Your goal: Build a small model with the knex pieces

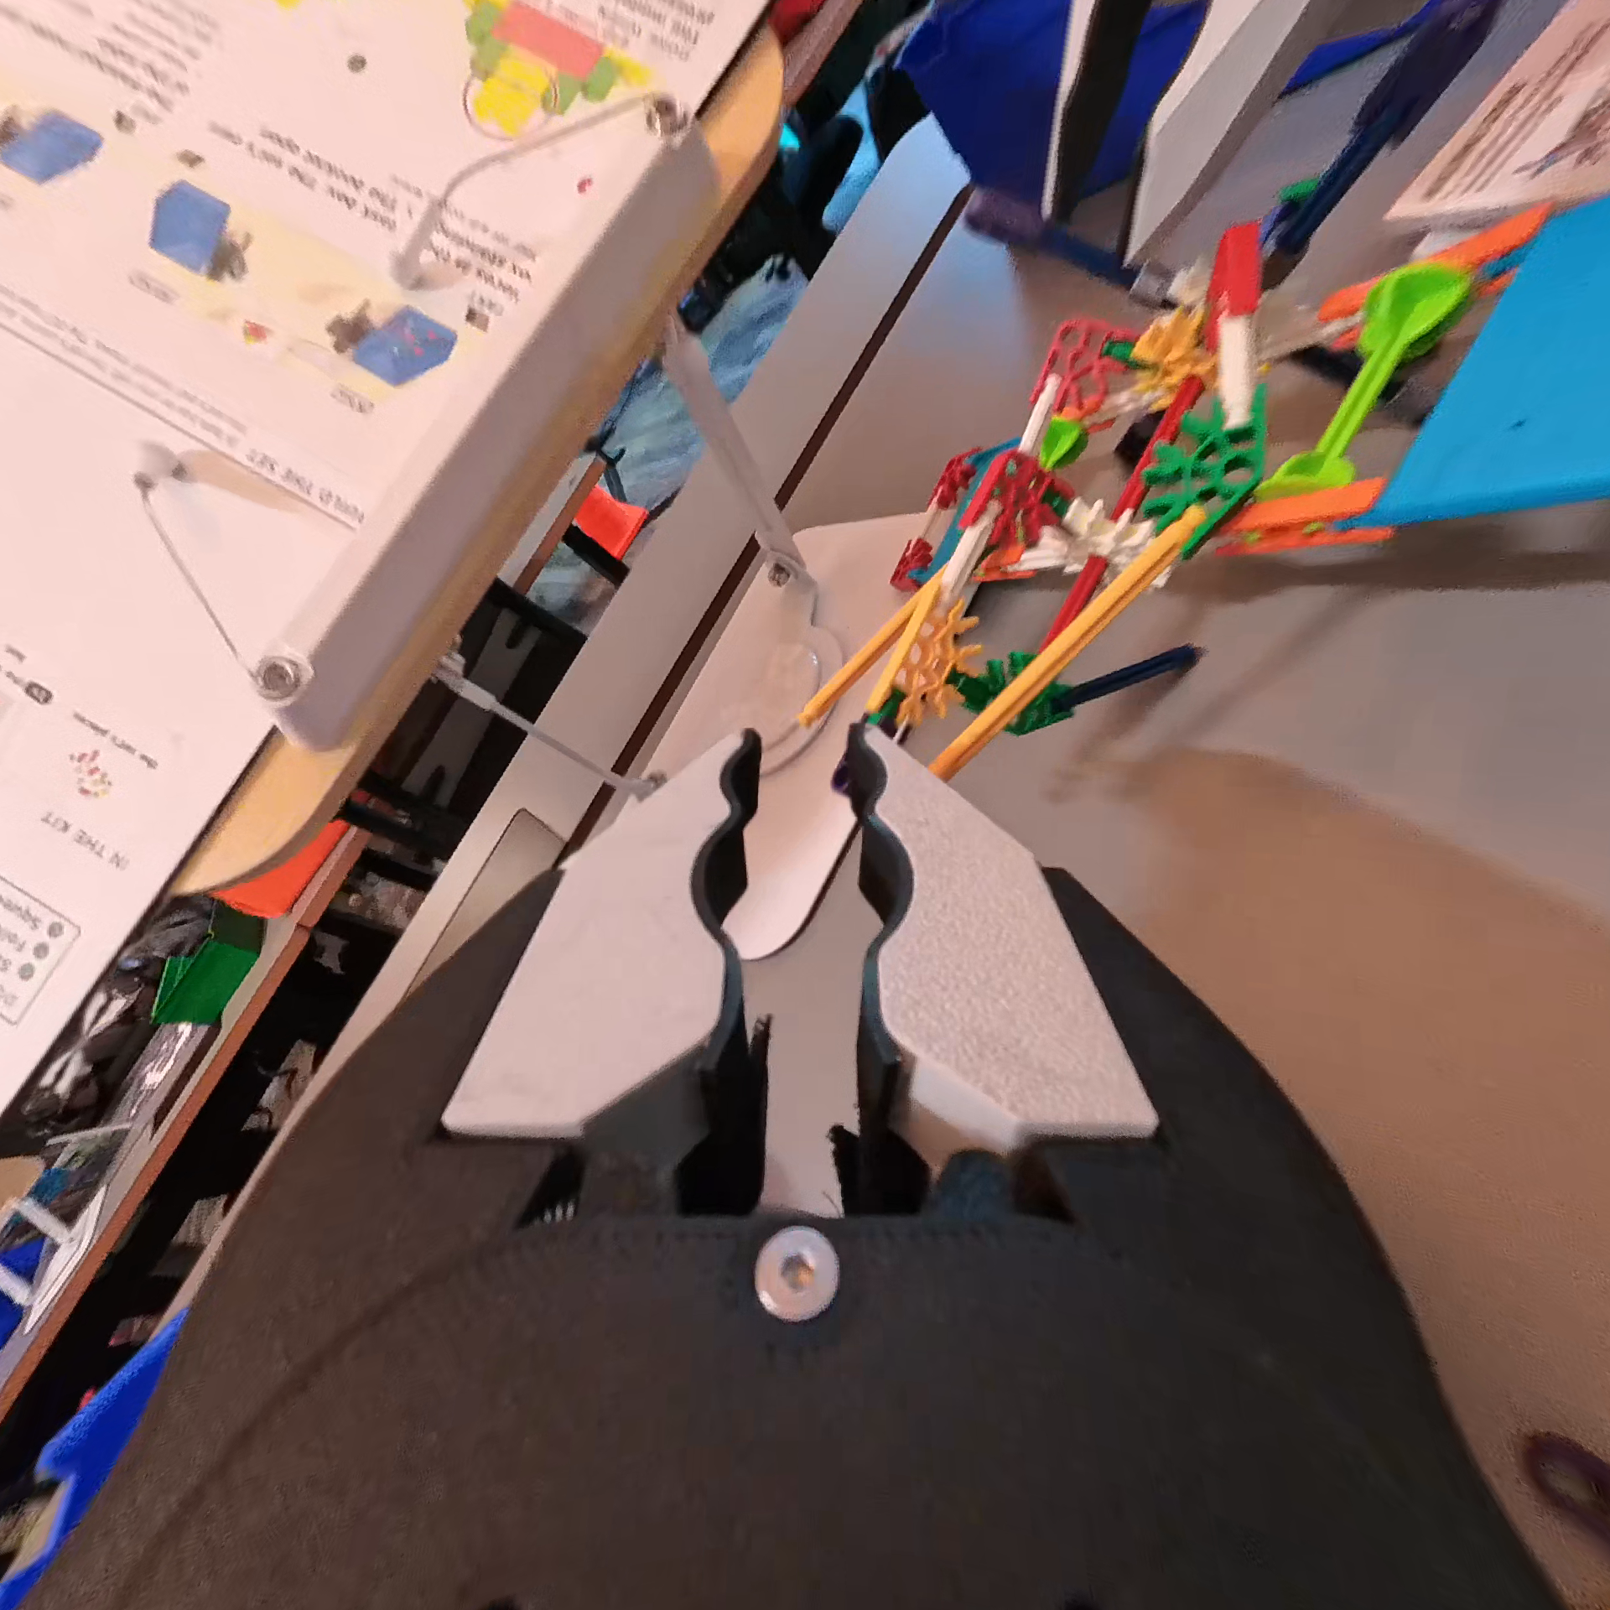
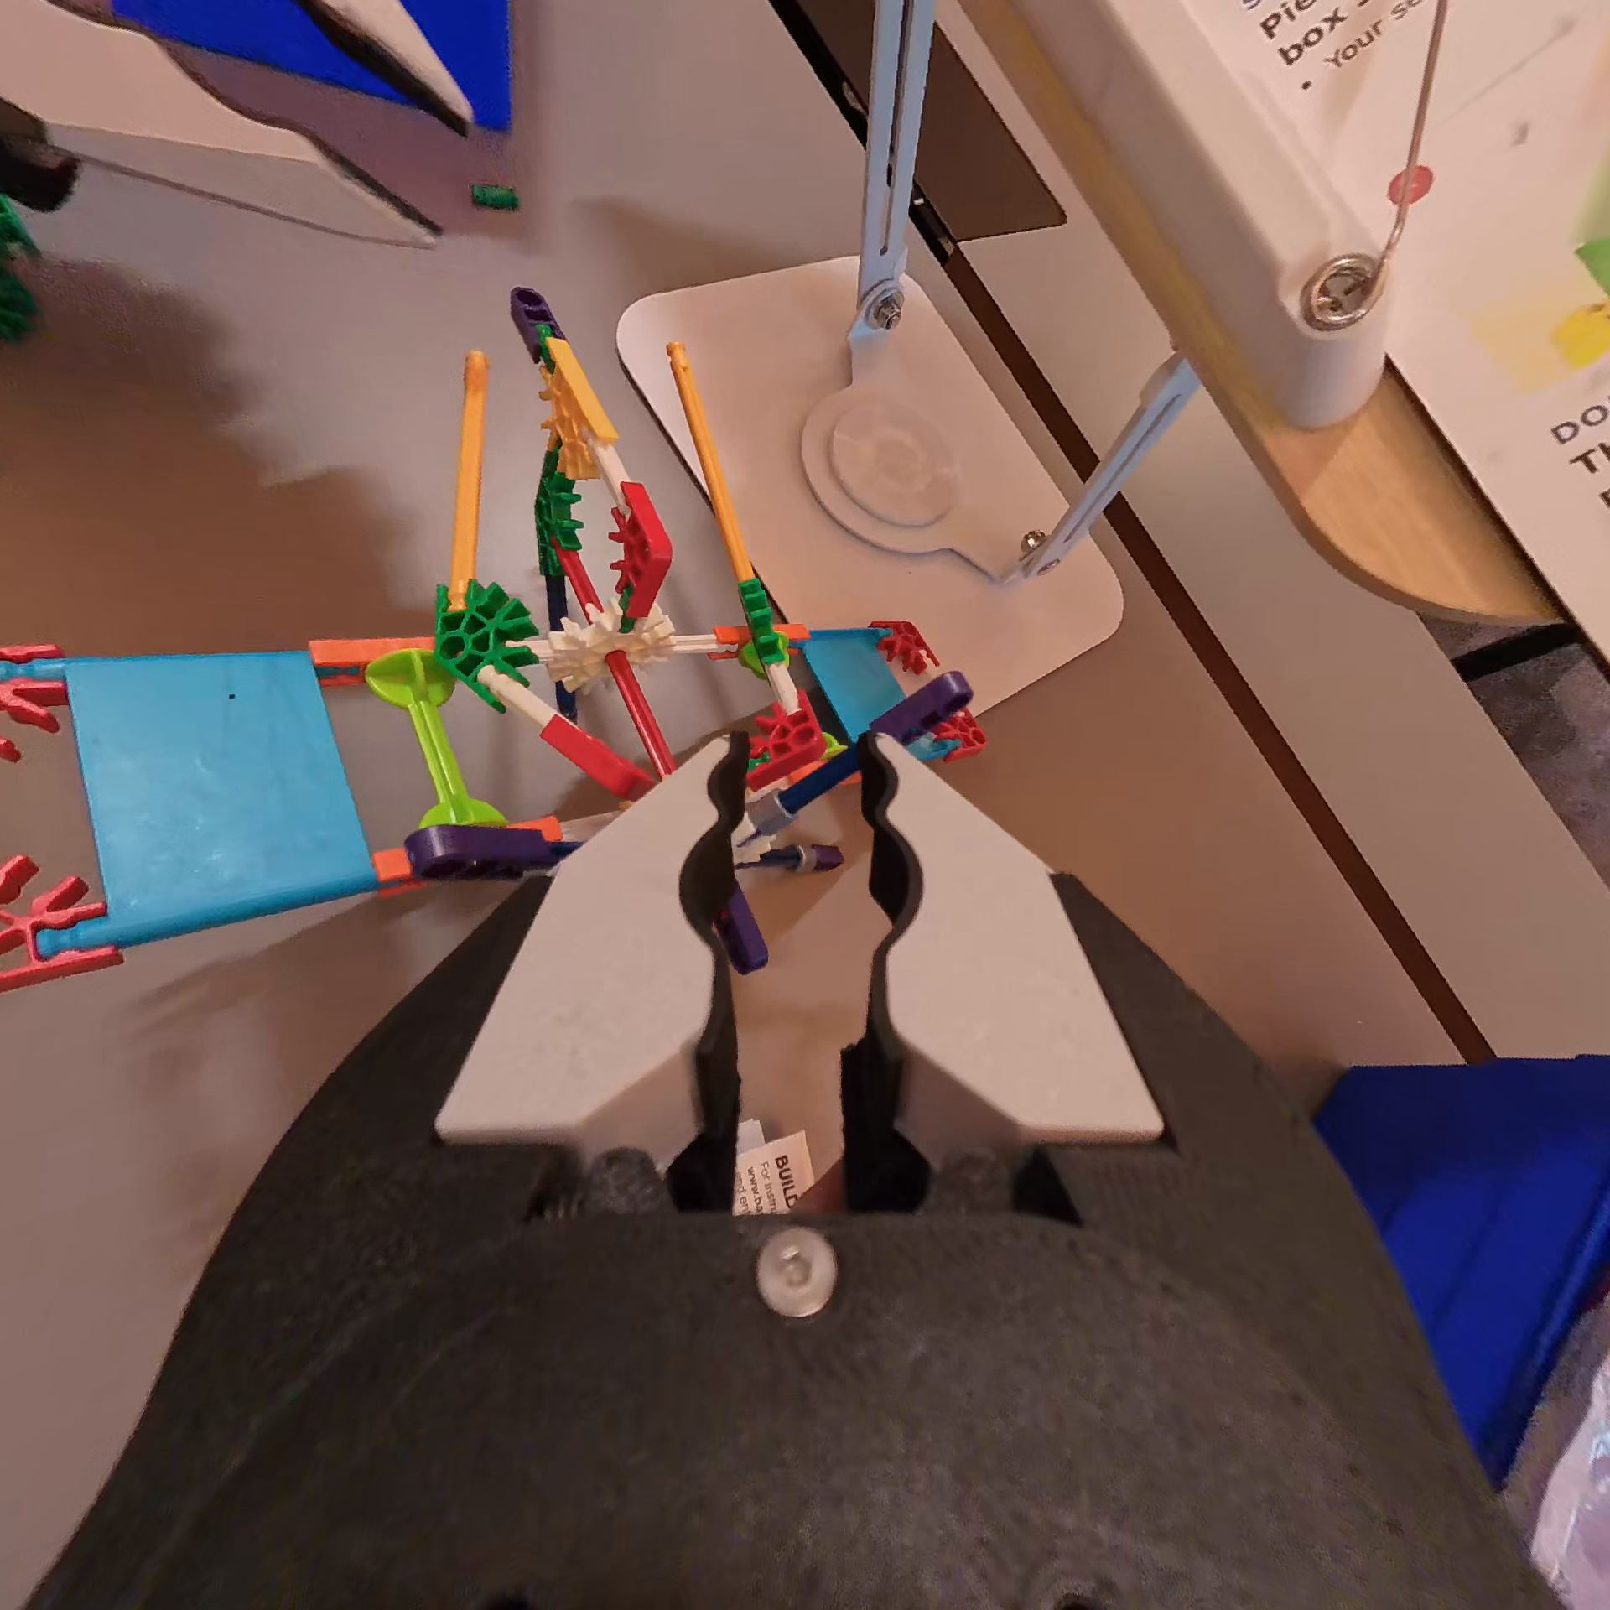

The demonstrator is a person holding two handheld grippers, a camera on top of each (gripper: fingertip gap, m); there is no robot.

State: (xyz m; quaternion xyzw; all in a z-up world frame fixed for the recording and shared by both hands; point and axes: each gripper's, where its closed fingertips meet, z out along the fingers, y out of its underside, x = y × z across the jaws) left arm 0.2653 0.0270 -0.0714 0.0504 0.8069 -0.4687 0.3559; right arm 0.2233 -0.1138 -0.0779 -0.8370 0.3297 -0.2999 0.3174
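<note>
A toy model of coloured plastic rods and snowflake-shaped connectors [image 2: 601,645] lies on the beige table, with a light-blue panel [image 2: 209,784] on its left. My right gripper [image 2: 806,758] is open and right at the model's near end. A dark blue rod [image 2: 810,780] and a purple connector [image 2: 740,932] lie between its fingers, not clamped. My left gripper [image 1: 801,749] is open and empty, just short of the model [image 1: 1089,505]. Its tips hover over the white base plate [image 1: 862,558] of a page stand, close to the ends of two yellow rods [image 1: 1072,645].
A tilted stand with printed instruction pages [image 1: 218,348] rises beside the model; its base plate [image 2: 1002,627] and thin metal struts [image 2: 889,157] sit close by. A blue bin [image 2: 1481,1220] is at right, a white box [image 2: 218,148] at the back. A small green piece [image 2: 494,196] lies loose. The tips of one gripper are about 15 cm away from the tips of the other.
</note>
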